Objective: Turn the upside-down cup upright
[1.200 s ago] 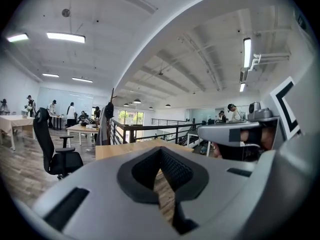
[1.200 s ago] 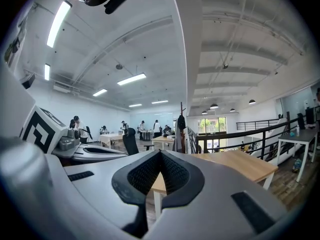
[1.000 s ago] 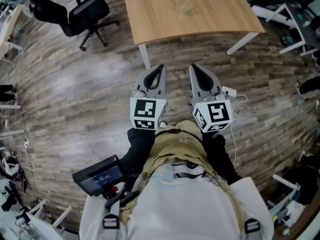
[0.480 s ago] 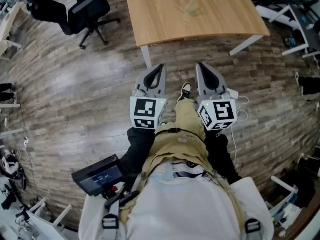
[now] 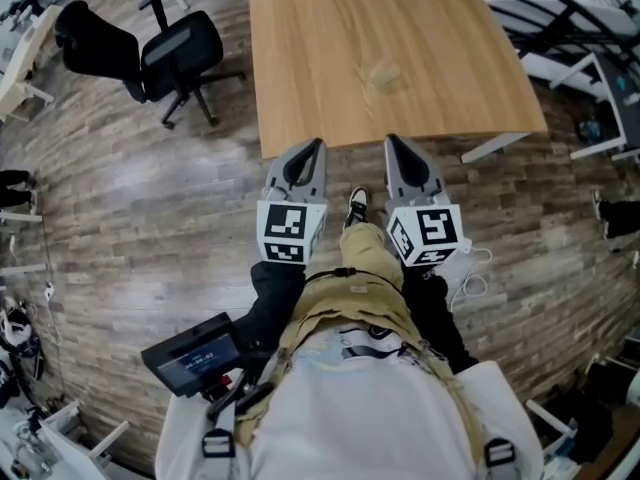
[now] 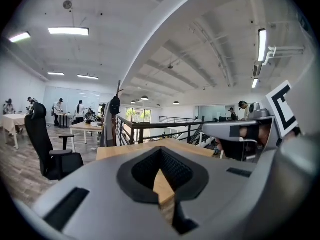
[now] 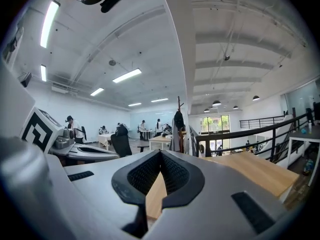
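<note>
At the tabletop's (image 5: pixel 300 68) near edge, left claw (image 5: pixel 316 145) and right claw (image 5: pixel 391 141) hang empty, jaws pressed together; cup (image 5: pixel 383 76) rests mid-tabletop.

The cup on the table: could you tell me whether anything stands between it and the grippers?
Nothing visible does: only bare tabletop lies between the cup and the left gripper and right gripper, both shut and empty.

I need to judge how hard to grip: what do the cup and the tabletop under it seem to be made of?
The cup looks like clear plastic, possibly glass. The wood grain shows through it and only a faint glossy outline is visible.
The tabletop looks like light wood or wood-look laminate with a matte finish. It is an even tan with fine straight grain lines.
</note>
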`<state>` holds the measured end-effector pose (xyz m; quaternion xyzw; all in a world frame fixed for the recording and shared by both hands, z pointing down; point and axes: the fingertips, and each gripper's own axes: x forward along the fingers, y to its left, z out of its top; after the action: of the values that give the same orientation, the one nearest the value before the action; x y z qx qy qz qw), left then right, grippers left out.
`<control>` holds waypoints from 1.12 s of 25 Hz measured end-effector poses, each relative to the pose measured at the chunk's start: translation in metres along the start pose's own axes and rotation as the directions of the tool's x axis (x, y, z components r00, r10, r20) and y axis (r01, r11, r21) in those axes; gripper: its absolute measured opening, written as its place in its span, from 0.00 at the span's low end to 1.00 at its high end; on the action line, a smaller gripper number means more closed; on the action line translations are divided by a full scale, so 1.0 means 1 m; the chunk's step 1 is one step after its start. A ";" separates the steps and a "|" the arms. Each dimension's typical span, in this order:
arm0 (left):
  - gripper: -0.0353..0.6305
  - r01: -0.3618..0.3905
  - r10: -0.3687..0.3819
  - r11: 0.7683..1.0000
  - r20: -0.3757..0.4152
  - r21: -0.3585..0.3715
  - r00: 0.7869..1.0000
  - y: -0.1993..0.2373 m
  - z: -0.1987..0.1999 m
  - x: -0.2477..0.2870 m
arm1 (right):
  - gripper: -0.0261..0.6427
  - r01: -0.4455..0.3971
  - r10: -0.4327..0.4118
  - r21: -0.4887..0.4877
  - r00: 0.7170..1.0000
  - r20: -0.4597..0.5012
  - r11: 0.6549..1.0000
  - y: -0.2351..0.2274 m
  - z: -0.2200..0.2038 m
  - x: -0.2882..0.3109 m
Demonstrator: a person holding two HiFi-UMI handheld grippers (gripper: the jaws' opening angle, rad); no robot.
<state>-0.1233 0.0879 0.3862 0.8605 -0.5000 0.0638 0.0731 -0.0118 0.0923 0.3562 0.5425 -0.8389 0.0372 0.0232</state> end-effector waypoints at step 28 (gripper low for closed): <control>0.06 0.041 -0.038 0.999 -0.168 0.010 0.985 0.031 0.021 0.288 | 0.07 0.026 -0.011 0.100 0.988 -0.156 0.995 -0.218 -0.020 0.197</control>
<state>-0.0082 -0.1764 0.4198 0.8623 -0.4745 0.1378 0.1106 0.1068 -0.1737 0.3998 0.5462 -0.8265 0.1220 0.0612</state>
